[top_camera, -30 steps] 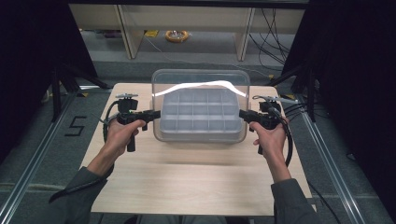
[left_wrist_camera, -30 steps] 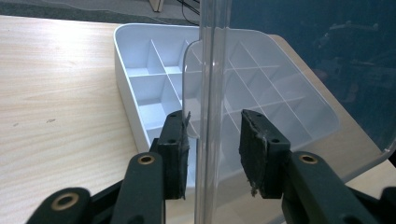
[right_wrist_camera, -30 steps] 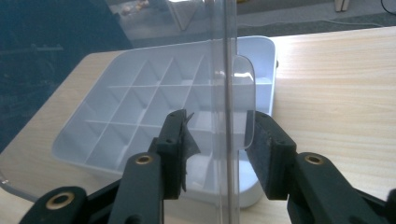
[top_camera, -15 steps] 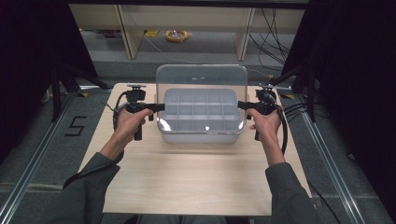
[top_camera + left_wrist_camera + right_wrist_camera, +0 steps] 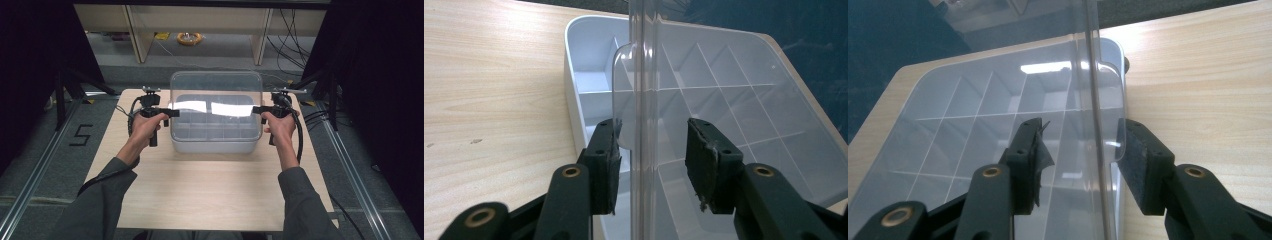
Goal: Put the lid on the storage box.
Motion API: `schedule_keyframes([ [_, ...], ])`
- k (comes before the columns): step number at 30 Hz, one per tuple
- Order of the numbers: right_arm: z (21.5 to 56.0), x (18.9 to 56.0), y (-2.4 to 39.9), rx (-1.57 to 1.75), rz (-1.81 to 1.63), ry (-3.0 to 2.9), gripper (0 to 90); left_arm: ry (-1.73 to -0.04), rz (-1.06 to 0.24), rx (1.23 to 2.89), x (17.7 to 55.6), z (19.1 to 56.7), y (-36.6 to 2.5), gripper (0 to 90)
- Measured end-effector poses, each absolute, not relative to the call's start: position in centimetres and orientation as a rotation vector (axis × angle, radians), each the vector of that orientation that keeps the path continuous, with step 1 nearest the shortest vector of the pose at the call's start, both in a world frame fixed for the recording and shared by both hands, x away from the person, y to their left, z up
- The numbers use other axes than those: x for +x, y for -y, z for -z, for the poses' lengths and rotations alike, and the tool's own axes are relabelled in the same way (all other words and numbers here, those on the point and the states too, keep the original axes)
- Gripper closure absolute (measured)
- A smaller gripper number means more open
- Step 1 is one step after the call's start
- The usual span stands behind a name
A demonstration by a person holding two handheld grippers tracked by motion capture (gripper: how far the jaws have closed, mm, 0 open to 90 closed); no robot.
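Observation:
A white compartment box (image 5: 215,146) stands on the wooden table (image 5: 200,190), and its clear hinged lid (image 5: 215,87) is raised almost upright. My left gripper (image 5: 175,112) is at the lid's left edge and my right gripper (image 5: 255,110) at its right edge. In the left gripper view the lid's edge (image 5: 640,75) runs between the jaws of the left gripper (image 5: 651,150) with a gap on each side. The right gripper (image 5: 1080,145) likewise straddles the lid's edge (image 5: 1092,60), not clamping it. Both pairs of jaws have just been opening around the lid.
The box sits at the far middle of the table, with bare wood in front of it and at both sides. Beyond the far edge are shelf legs, cables and a yellow ring (image 5: 189,38) on the floor. Black stands flank the table.
The lid has swung from a low tilt to nearly upright. Both hands moved away from the person along the box's sides, and the jaws have widened off the lid's edges.

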State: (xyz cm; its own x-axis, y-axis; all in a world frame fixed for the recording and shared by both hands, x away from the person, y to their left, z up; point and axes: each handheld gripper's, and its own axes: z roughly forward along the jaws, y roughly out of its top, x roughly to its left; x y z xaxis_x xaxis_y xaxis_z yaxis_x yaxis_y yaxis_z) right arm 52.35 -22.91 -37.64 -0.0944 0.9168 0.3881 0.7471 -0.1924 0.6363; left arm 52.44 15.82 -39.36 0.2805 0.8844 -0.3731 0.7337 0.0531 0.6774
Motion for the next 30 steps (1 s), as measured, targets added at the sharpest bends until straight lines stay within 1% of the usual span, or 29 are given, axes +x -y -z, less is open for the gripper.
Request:
schedule_keyframes([
  [1, 37.8, 52.5, 23.0, 1.941, -1.153, -1.844, 54.4, -1.466, -0.220, 1.708, 52.6, 39.6, -15.7, 56.5],
  [3, 38.1, 52.7, 23.0, 1.951, -1.133, -1.850, 54.1, -1.494, -0.224, 1.716, 52.6, 39.6, -15.6, 56.1],
  [12, 39.3, 53.4, 22.9, 1.970, -1.101, -1.851, 54.0, -1.515, -0.215, 1.731, 53.1, 40.1, -15.7, 53.4],
  [13, 39.3, 53.4, 22.6, 2.029, -1.115, -1.826, 53.9, -1.524, -0.212, 1.724, 53.2, 40.2, -15.7, 53.4],
  [14, 39.7, 53.6, 22.7, 1.978, -1.104, -1.865, 53.9, -1.536, -0.210, 1.719, 53.3, 40.4, -15.7, 53.1],
  [19, 40.4, 54.0, 22.9, 1.959, -1.107, -1.853, 53.9, -1.541, -0.211, 1.718, 53.5, 40.7, -15.6, 52.1],
  [22, 40.5, 54.1, 22.5, 2.050, -1.108, -1.824, 54.1, -1.555, -0.200, 1.712, 53.8, 41.0, -15.6, 51.7],
  [23, 40.5, 54.1, 22.5, 2.050, -1.108, -1.824, 54.1, -1.555, -0.200, 1.712, 53.8, 41.0, -15.6, 51.7],
  [24, 40.9, 54.2, 23.0, 1.958, -1.108, -1.870, 54.1, -1.561, -0.195, 1.714, 53.8, 41.0, -15.7, 51.7],
  [25, 40.7, 54.2, 22.5, 2.030, -1.100, -1.832, 54.1, -1.564, -0.184, 1.715, 54.0, 41.1, -15.7, 51.5],
  [30, 41.0, 54.3, 22.5, 2.048, -1.099, -1.839, 54.6, -1.589, -0.155, 1.692, 54.2, 41.6, -15.7, 51.0],
])
